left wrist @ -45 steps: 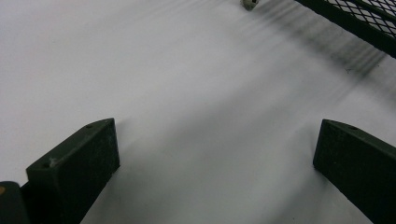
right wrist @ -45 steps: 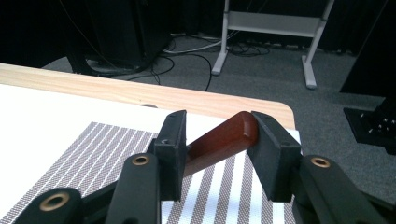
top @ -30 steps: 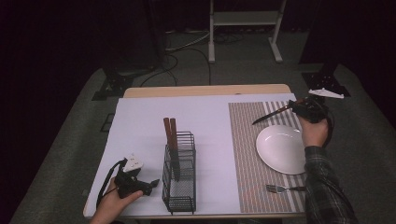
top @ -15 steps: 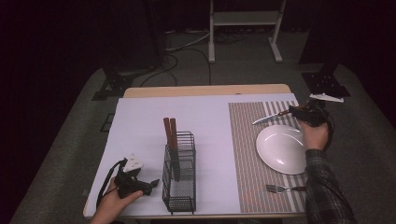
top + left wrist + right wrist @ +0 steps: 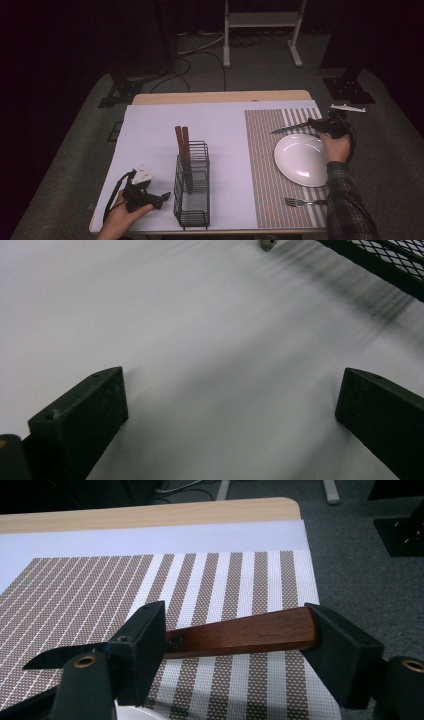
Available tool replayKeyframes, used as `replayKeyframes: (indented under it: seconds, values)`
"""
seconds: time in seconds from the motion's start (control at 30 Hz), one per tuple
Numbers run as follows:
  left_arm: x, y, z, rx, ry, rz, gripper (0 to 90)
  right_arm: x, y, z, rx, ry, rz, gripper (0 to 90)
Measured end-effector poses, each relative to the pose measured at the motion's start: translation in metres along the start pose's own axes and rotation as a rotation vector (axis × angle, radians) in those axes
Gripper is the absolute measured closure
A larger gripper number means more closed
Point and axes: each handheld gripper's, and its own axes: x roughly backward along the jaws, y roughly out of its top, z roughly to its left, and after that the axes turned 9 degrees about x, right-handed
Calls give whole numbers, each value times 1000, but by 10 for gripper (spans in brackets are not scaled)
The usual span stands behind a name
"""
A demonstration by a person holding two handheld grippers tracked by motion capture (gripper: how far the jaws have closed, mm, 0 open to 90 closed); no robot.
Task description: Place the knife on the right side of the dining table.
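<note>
In the right gripper view my right gripper (image 5: pixel 240 647) is shut on a knife (image 5: pixel 245 632) with a brown wooden handle. The handle lies across between the two jaws and the dark blade sticks out to the left. The high view has the right gripper (image 5: pixel 327 125) holding the knife (image 5: pixel 287 130) just above the striped placemat (image 5: pixel 260 150), at the far edge of the white plate (image 5: pixel 302 160). My left gripper (image 5: pixel 157 197) rests open on the white table cover at the front left, beside a black wire rack (image 5: pixel 192 195). Nothing lies between its jaws (image 5: pixel 230 415).
Two more wooden-handled knives (image 5: pixel 181 142) stand in the wire rack. A fork (image 5: pixel 300 202) lies on the placemat in front of the plate. The rack's mesh corner (image 5: pixel 395 260) appears at the top right of the left gripper view. The table's far edge (image 5: pixel 150 515) is bare wood.
My right gripper has drawn the knife a little nearer to the person and lower over the placemat. The left gripper has stayed still.
</note>
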Motion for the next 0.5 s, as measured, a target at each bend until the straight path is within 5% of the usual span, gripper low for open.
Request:
replayKeyframes:
  seconds: [0.5]
  values:
    - [0, 0, 0, 0, 0, 0, 0, -11, -7, -5, -58, 22, 65, 193]
